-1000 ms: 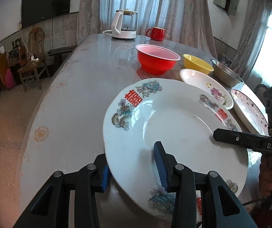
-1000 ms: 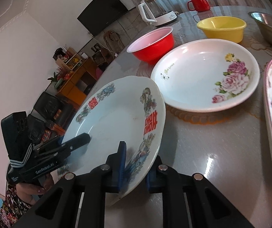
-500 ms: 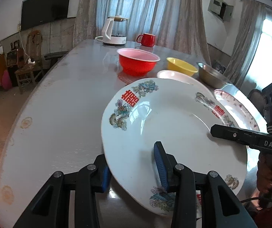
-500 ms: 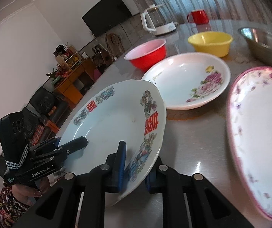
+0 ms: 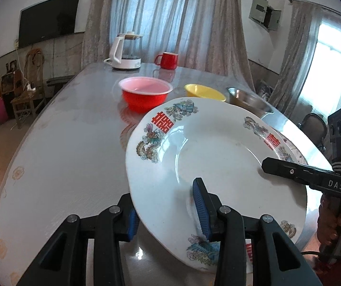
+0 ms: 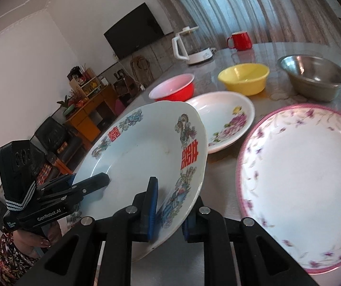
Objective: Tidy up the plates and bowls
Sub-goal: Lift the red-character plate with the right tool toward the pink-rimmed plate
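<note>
Plate (image 5: 218, 152), glossy round white ceramic with red characters and a painted rim, hangs tilted above the smooth grey table (image 5: 58, 147), rim pinched between ribbed blue pads of left gripper (image 5: 168, 212) and right gripper (image 6: 168, 209).

The dragon plate (image 5: 218, 152), clamped by both grippers, has risen off the table (image 5: 58, 143). It now overlaps the rose plate (image 6: 227, 121).

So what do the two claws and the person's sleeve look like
Both claws are black, angular, with ribbed blue pads and silver pivot screws. The left claw reads GenRobot.AI, with white chevron stripes on its camera block. The right claw reads DAS. The sleeve is dark floral.
</note>
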